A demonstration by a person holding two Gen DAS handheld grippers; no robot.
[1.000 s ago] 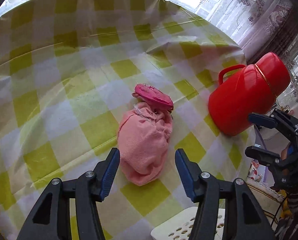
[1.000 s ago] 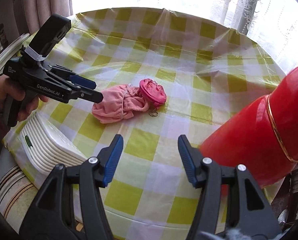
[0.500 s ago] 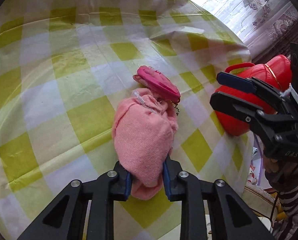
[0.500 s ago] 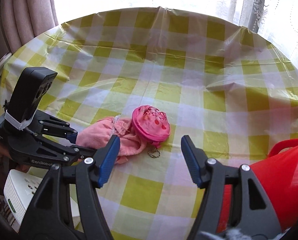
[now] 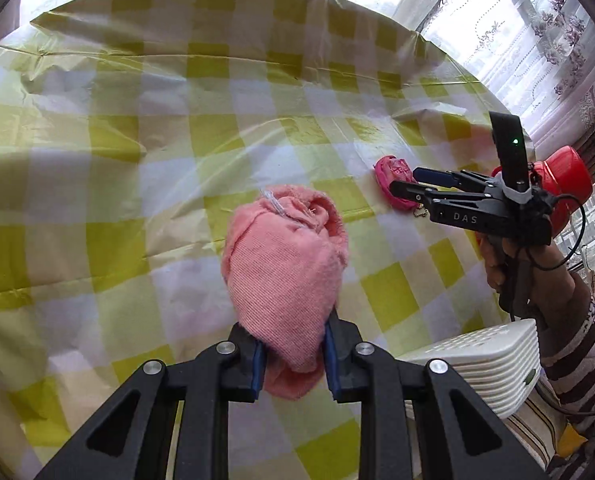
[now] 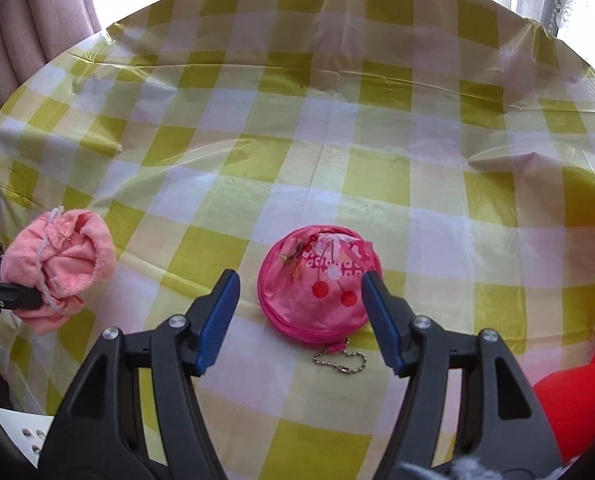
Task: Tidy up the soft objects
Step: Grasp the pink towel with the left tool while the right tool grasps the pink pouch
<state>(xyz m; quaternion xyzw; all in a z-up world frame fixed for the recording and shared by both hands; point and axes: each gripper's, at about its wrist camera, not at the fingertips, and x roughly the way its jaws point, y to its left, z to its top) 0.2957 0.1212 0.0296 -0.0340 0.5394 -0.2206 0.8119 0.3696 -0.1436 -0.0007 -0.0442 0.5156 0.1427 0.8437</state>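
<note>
We see the pink cloth bundle pinched at its near end by the left gripper, whose jaws have just closed on it above the checked tablecloth. Our right gripper hangs open around the round pink pouch, near the red flask.

"DAS" — white letters, right gripper body

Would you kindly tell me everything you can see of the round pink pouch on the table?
The round pink pouch is a flat, zipped disc of shiny fabric, printed with two red cherries and white lettering. A short ball chain trails from its near edge. It lies flat on the checked tablecloth, between the open right tongs, which do not grip it.
</note>
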